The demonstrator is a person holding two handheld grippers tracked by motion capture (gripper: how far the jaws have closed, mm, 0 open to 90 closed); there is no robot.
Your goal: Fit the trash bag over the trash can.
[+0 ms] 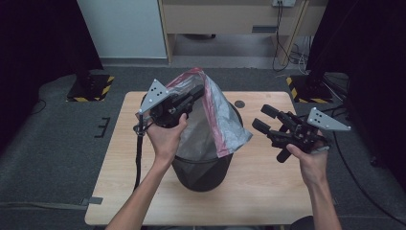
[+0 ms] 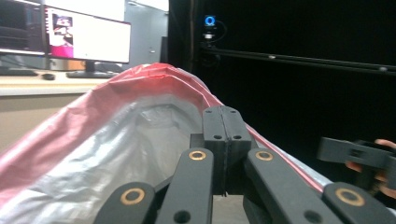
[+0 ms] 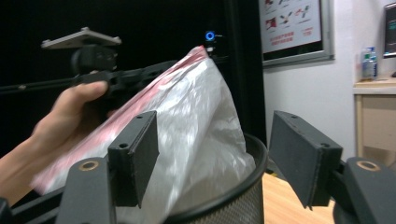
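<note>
A black mesh bin stands in the middle of the wooden table. A grey translucent plastic bag with a red rim sits in it, pulled up at the far left side. My left gripper is shut on that red rim above the bin; in the left gripper view the jaws meet with the bag pinched between them. My right gripper hovers right of the bin, open and holding nothing. In the right gripper view its pads frame the bag and the bin's rim without touching them.
A round cable hole lies in the table behind the bin. Black stands with yellow-black taped feet flank the table on the carpet. A wooden cabinet and cables lie beyond. Bare tabletop lies in front of and to the right of the bin.
</note>
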